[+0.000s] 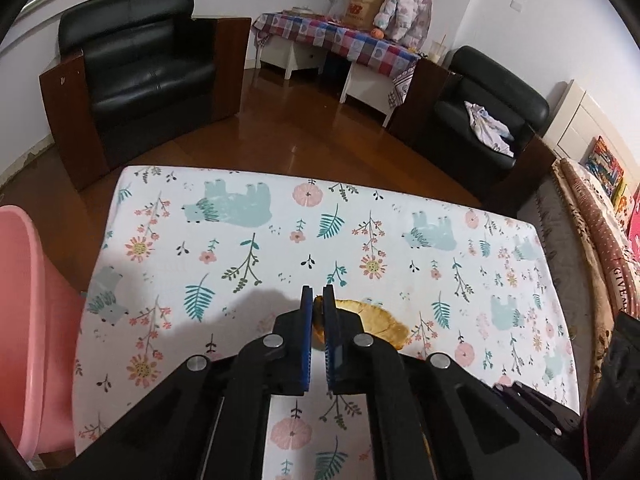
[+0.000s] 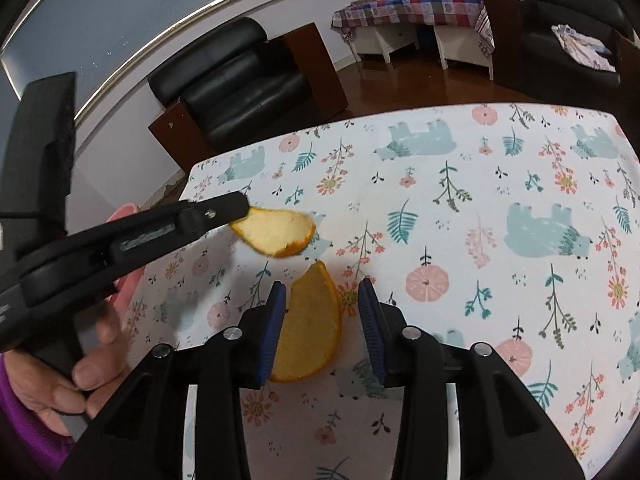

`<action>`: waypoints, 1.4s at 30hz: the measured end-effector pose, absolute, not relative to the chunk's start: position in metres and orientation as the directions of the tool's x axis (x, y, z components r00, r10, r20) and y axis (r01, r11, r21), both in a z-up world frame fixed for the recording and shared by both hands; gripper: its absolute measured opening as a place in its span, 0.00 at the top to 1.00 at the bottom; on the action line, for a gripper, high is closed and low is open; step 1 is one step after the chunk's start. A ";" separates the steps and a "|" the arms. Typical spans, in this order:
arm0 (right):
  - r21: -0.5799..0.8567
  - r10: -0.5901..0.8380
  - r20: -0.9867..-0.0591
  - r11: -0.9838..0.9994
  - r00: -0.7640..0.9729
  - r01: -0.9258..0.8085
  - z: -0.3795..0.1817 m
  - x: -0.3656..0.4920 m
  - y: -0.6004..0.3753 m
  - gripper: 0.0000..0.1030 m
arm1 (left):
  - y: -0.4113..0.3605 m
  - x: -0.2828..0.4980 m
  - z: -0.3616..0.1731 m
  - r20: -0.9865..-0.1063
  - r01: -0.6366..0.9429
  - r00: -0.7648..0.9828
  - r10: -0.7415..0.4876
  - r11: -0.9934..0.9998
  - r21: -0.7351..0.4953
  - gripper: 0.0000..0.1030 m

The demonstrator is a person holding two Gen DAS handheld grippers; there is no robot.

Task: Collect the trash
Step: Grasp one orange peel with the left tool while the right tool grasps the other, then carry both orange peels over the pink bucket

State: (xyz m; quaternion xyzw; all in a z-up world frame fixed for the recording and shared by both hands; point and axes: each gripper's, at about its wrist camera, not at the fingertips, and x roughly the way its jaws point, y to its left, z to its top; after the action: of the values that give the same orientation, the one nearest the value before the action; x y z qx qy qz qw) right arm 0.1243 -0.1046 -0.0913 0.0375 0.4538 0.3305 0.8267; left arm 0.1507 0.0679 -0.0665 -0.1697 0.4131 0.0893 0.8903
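Left gripper (image 2: 246, 210) pinches pale orange peel (image 2: 274, 232) above floral tablecloth (image 2: 460, 240) | right gripper (image 2: 322, 300) spread, second orange peel (image 2: 310, 328) between its pads, touching only left pad | pink bin (image 1: 24, 300) far left

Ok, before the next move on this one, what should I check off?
1. Grip: left gripper shut on first orange peel: ok.
2. Placement: second orange peel sits between the open jaws of the right gripper: ok.
3. Right gripper clamped on second orange peel: not ok, one pad stands clear.
4. Pink bin visible beside the table: ok.
5. Room inside pink bin: cannot tell.
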 end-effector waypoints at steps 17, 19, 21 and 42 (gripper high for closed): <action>0.372 0.612 -0.682 0.761 0.400 -0.532 -0.070 0.086 -0.112 0.95 | 0.076 0.093 -0.035 -0.719 -0.298 0.694 0.044 0.926 -0.231 0.96; 0.372 0.617 -0.676 0.757 0.403 -0.537 -0.064 0.080 -0.111 0.95 | 0.077 0.083 -0.030 -0.714 -0.303 0.698 0.051 0.925 -0.231 0.96; 0.368 0.620 -0.671 0.754 0.406 -0.544 -0.059 0.076 -0.109 0.95 | 0.078 0.074 -0.026 -0.709 -0.308 0.703 0.059 0.923 -0.229 0.96; 0.285 0.671 -0.603 0.686 0.431 -0.669 0.000 0.027 -0.042 0.95 | 0.129 -0.021 0.012 -0.638 -0.432 0.738 0.221 0.880 -0.195 0.96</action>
State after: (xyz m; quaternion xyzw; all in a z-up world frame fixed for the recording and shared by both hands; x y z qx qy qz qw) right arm 0.0266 -0.0424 0.0000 0.0014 0.3569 0.3962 0.8460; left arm -0.0207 0.1289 0.0123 -0.1678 0.3153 0.1780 0.9169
